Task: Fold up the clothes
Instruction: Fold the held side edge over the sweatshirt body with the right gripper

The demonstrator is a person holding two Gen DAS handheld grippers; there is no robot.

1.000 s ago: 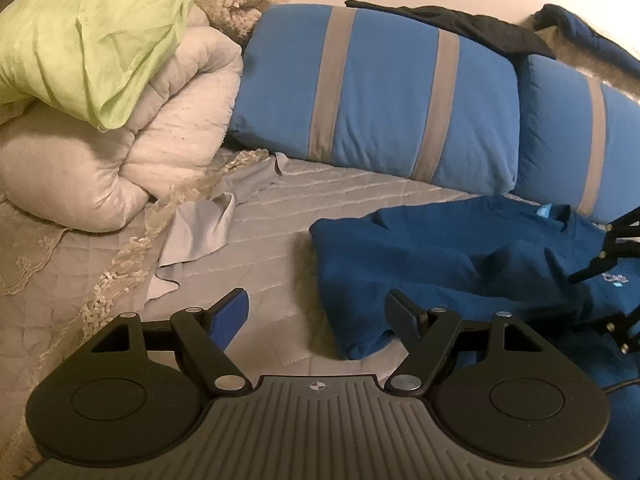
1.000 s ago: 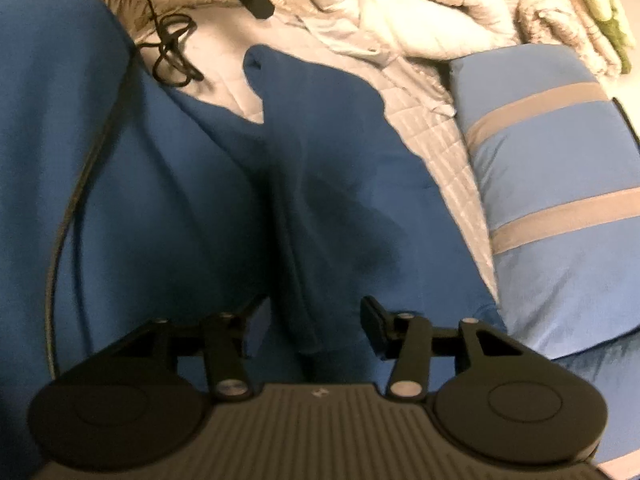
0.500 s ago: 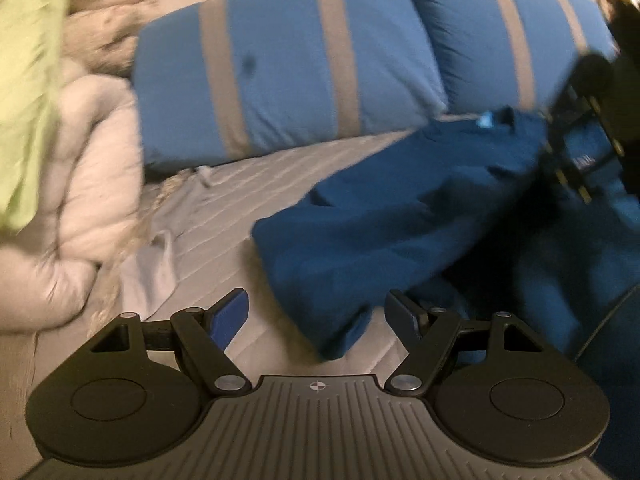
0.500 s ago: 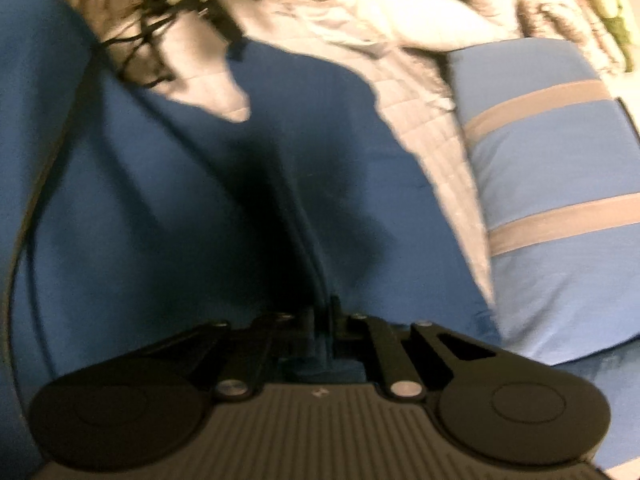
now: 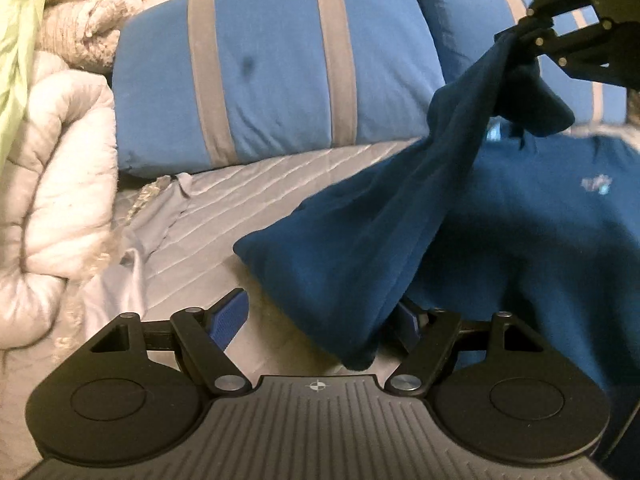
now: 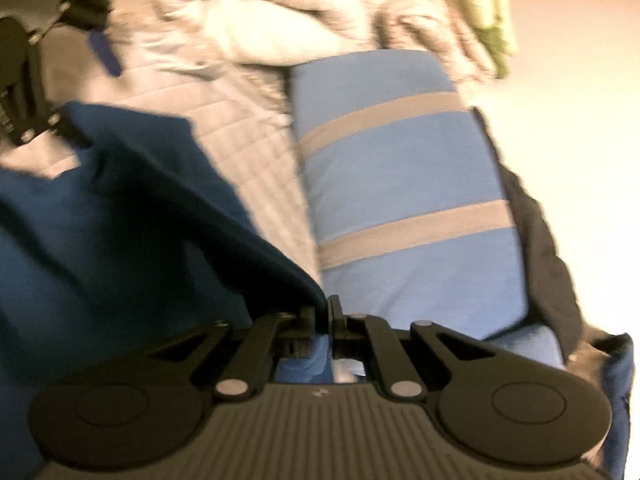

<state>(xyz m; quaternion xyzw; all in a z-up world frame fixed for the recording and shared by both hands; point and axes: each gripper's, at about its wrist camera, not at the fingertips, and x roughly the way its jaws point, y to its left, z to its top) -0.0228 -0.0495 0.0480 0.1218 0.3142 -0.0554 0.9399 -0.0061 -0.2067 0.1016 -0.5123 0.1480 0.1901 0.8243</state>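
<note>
Right gripper point(image 6: 322, 316), open a second ago, now pinches the shirt point(image 5: 520, 216) edge and lifts it, while left gripper point(image 5: 320, 316) waits wide open around its sleeve, empty.

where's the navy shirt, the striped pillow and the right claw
navy shirt point(image 5: 360, 264): left wrist view, middle of the lifted fold
striped pillow point(image 5: 272, 80): left wrist view, blue panel between its grey stripes
right claw point(image 6: 325, 316): right wrist view, between fingertips shut on shirt

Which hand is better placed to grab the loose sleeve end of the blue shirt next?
Left. Its tongs are open with the sleeve end hanging between them; the right tongs are already shut on the blue shirt.
</note>
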